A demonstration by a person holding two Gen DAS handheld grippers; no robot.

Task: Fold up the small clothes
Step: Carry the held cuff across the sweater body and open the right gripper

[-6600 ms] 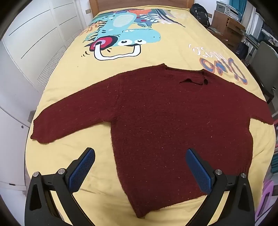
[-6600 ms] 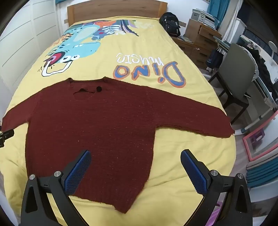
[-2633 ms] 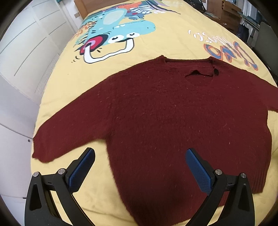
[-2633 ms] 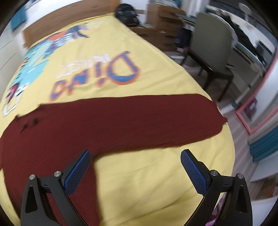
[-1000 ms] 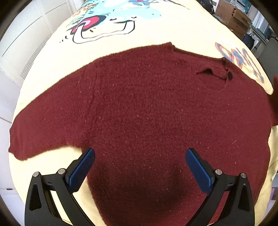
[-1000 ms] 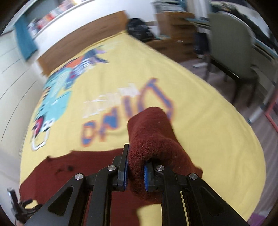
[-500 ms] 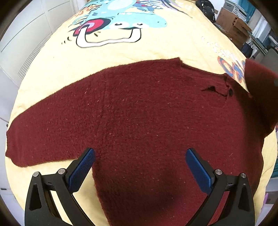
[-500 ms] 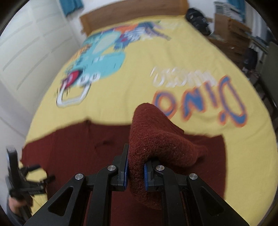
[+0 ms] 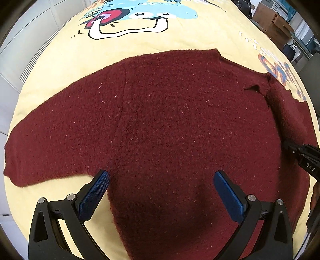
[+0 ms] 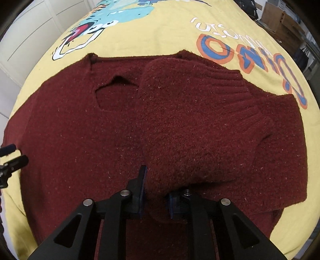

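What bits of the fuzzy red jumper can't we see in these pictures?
- Bottom hem of the dark red knitted jumper: left wrist view, hidden behind the open left claw.
- Folded sleeve's end: right wrist view, tucked between the opening right claw.
- Left sleeve's cuff: right wrist view, cut off by the edge.

A bed [image 9: 180, 46] wore a yellow cover printed with a cartoon dinosaur [image 9: 140, 16] and orange-blue lettering [image 10: 250, 58]. White panelled cupboards [image 9: 26, 36] stood alongside; wooden drawers [image 9: 274, 22] stood opposite.
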